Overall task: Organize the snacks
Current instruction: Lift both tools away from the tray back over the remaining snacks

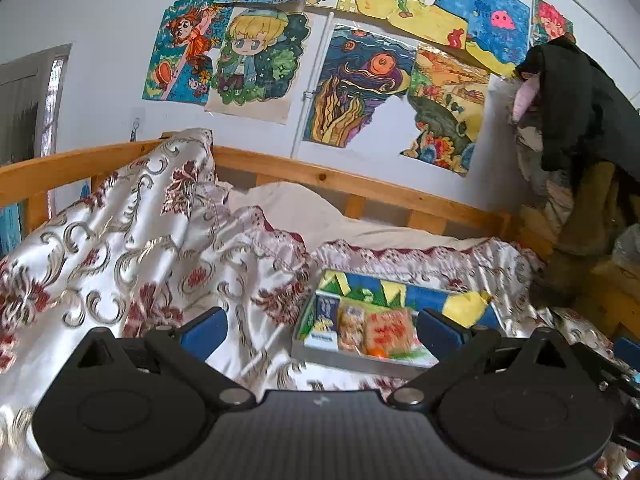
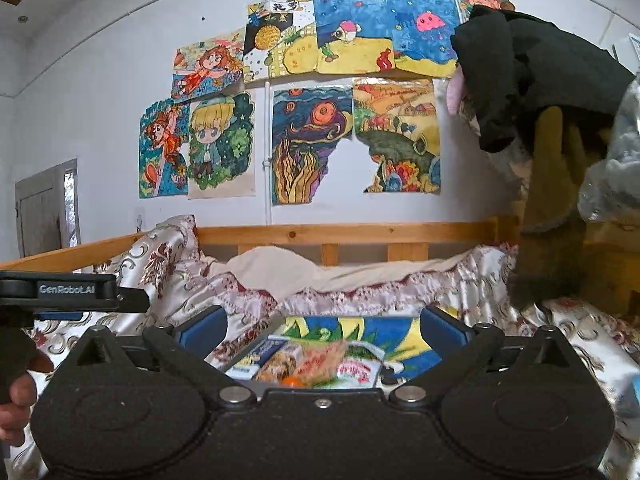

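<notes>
A shallow box (image 1: 352,354) with a blue and yellow picture on its raised lid lies on the bed and holds several snack packets: a blue and white carton (image 1: 326,312), a clear bag of biscuits (image 1: 352,326) and an orange packet (image 1: 388,332). My left gripper (image 1: 322,326) hovers wide open in front of the box, nothing between its blue pads. In the right wrist view the same box (image 2: 392,374) and its packets (image 2: 320,364) lie just beyond my right gripper (image 2: 322,328), also wide open and empty.
A silver and red patterned bedspread (image 1: 140,240) covers the bed, bunched high at left. A wooden rail (image 2: 340,234) runs behind it below a wall of drawings. Dark clothes (image 2: 540,92) hang at right. The other gripper's body (image 2: 60,290) and a hand (image 2: 18,400) show at far left.
</notes>
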`<state>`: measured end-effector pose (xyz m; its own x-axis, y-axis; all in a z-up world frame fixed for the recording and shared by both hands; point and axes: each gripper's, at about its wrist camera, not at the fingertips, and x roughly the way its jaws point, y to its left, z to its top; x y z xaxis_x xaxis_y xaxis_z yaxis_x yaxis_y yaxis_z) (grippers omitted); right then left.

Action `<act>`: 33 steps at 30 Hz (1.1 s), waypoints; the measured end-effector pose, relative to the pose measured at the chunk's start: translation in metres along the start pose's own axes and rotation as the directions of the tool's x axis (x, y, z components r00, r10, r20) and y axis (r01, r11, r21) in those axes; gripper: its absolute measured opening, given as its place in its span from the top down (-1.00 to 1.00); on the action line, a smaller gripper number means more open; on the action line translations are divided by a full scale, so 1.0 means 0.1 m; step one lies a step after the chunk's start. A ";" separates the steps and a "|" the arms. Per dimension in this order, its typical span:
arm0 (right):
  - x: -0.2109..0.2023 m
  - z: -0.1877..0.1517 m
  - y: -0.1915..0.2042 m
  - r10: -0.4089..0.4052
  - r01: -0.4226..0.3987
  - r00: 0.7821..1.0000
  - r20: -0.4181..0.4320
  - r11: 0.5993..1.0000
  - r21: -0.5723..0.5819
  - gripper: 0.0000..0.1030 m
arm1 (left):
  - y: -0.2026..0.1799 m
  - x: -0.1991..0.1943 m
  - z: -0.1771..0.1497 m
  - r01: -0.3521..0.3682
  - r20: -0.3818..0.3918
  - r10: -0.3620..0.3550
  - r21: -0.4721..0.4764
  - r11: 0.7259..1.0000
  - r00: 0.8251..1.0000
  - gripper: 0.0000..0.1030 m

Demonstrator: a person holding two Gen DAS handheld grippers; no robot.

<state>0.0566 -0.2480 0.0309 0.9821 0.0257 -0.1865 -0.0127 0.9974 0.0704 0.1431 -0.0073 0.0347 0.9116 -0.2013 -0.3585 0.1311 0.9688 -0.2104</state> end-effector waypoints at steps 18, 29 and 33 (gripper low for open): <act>-0.71 -0.18 -0.08 0.006 -0.003 0.998 -0.062 0.999 0.053 -0.99 | -0.17 -0.68 -0.46 -0.089 -0.037 0.095 0.127 0.988 0.995 -0.99; -0.83 -0.28 -0.06 -0.030 0.035 0.991 -0.132 0.999 0.038 -0.99 | -0.23 -0.79 -0.57 -0.097 -0.066 0.109 0.163 0.982 0.992 -0.99; -0.84 -0.31 -0.04 -0.051 0.056 0.986 -0.156 0.998 0.031 -0.99 | -0.26 -0.80 -0.60 -0.109 -0.079 0.125 0.181 0.977 0.989 -0.99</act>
<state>-0.0313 -0.2525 0.0158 0.9400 -0.0148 -0.3408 0.0485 0.9947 0.0906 0.0436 -0.0246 0.0144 0.8871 -0.0891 -0.4528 0.0991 0.9951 -0.0016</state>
